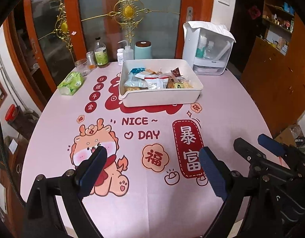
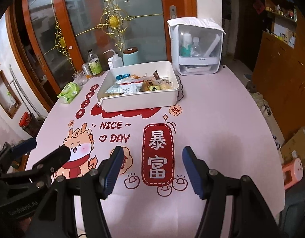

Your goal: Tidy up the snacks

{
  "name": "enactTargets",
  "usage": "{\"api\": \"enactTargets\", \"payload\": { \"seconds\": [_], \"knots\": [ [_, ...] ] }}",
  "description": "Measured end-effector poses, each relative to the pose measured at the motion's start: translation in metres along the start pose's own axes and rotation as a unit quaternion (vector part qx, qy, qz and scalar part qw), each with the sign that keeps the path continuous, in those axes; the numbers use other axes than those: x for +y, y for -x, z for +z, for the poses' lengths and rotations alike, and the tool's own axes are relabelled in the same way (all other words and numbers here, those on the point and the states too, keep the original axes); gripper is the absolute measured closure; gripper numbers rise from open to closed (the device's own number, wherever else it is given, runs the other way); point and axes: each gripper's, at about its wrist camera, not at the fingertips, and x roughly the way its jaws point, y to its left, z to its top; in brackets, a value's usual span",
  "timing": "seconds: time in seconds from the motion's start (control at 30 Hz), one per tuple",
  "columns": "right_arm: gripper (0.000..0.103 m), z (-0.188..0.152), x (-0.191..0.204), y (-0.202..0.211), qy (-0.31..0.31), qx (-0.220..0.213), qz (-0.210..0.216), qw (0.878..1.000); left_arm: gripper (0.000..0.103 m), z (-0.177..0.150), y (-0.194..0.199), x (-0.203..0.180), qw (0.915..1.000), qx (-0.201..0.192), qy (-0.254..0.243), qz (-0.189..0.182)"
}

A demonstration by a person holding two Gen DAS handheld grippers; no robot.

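In the left wrist view, the left gripper (image 1: 152, 170) is at the bottom of the frame, spread wide and holding nothing. The white tray (image 1: 162, 99) with the snacks (image 1: 156, 79) stands at upper centre on the table (image 1: 231, 119). The right gripper (image 2: 151, 170) is also wide apart and holding nothing.

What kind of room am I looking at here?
Most likely a dining area in someone's home. A table with a festive cartoon tablecloth holds a white tray of packaged snacks, bottles and a glass stand by a glass-paned wooden door, and cluttered household shelves line the wall.
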Motion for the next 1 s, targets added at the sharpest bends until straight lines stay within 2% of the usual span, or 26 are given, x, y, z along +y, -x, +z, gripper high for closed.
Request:
{"api": "enactTargets", "payload": {
  "seconds": [0.43, 1.0],
  "knots": [
    [0.041, -0.006, 0.008, 0.007, 0.003, -0.012, -0.031, 0.999, 0.01, -0.006, -0.002, 0.004, 0.9998, 0.005, -0.001, 0.021],
    [0.041, -0.007, 0.013, 0.007, 0.007, -0.004, -0.036, 0.999, 0.01, -0.006, -0.001, 0.007, 0.9993, 0.011, 0.0, 0.036]
  ]
}}
